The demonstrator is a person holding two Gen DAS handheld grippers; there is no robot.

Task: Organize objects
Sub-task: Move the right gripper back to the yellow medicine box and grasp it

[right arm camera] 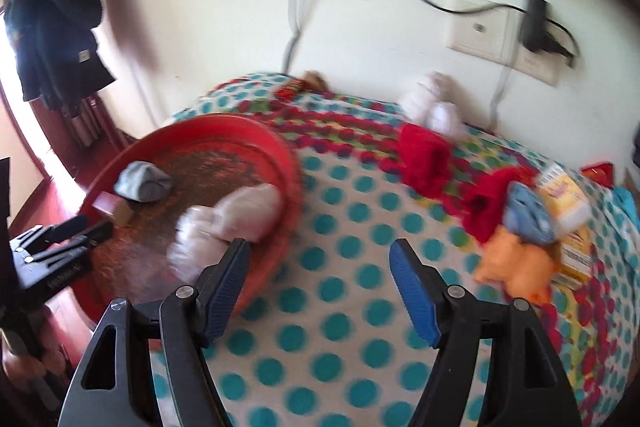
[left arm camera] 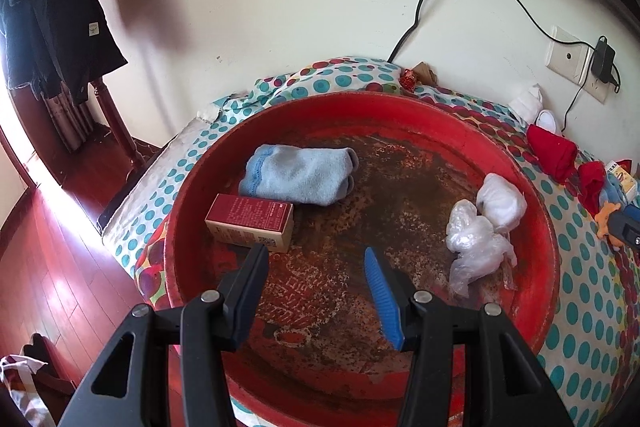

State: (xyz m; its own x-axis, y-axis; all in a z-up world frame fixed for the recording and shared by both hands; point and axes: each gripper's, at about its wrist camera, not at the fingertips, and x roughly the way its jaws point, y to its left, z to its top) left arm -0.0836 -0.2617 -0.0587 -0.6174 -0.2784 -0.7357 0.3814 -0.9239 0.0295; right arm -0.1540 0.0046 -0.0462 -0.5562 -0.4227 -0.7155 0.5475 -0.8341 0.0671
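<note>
A: Where do things stand, from the biggest down?

B: The basin [left arm camera: 536,211] sits on the dotted cloth [right arm camera: 340,359], at my left side. My left gripper [left arm camera: 316,259] hangs over the middle of the basin with the jaws apart and nothing between them. Inside already lie a blue sock [left arm camera: 300,175], a red box [left arm camera: 250,223], a white sock [left arm camera: 502,203] and a plastic bag [left arm camera: 476,243].

A: And outside it?

B: On the cloth, to the right of the basin, I see a pile: red socks [right arm camera: 424,159], an orange toy [right arm camera: 516,263], a small blue cloth [right arm camera: 528,211] and a yellow box [right arm camera: 564,203]. (The right view is blurred, so I name these with some care.)

A: Which hand goes next?

B: I judge the right one. My right gripper [right arm camera: 320,263] is wide open and empty above bare cloth. The pile lies ahead of it and to the right; the left gripper is well apart from it. The orange toy looks nearest to the right jaw. Its long axis I cannot tell. The yellow box seems to run from far-left to near-right.
</note>
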